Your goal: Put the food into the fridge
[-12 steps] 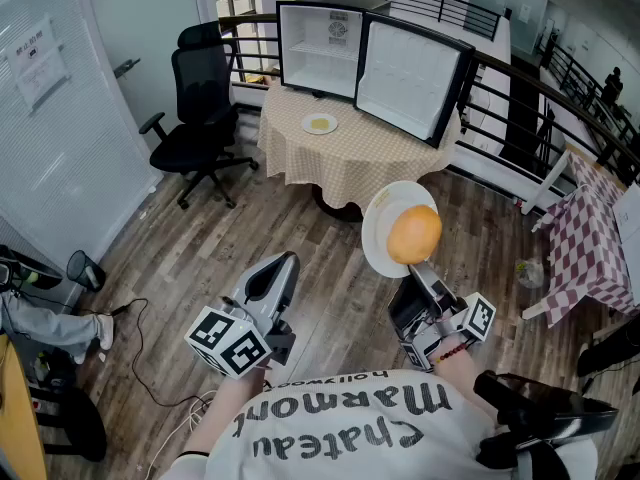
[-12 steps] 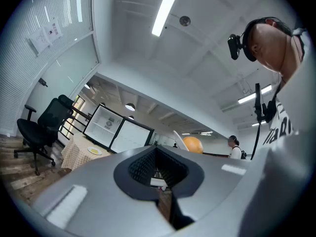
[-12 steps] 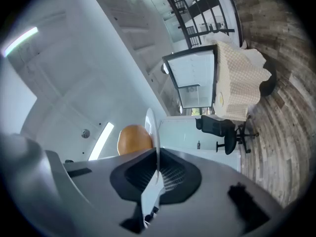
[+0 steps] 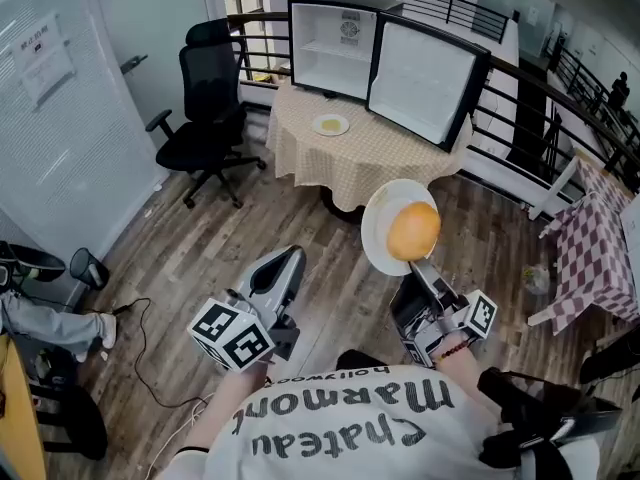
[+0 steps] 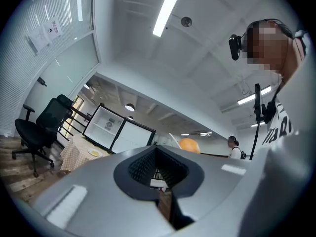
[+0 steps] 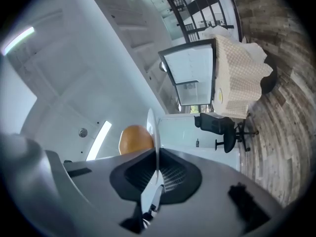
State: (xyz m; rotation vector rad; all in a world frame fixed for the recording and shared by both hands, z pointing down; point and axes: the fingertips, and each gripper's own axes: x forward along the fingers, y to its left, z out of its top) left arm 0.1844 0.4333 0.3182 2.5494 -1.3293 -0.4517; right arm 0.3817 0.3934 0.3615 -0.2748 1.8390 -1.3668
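Plank floor (image 4: 330,278) runs ahead of both tools to a cloth-covered bench (image 4: 360,168), with an office chair (image 4: 210,98) far beyond the left tool (image 4: 291,256), whose jaws are together on nothing. On the bench the fridge (image 4: 335,48) stands open, a small plate (image 4: 330,124) before it. The right tool (image 4: 416,265) is clamped on the rim of a white plate (image 4: 378,218) bearing a round orange food (image 4: 413,230). This looks like the carrying step; next comes walking up while keeping the plate level. What the food is, and what lies on the small plate, I cannot tell
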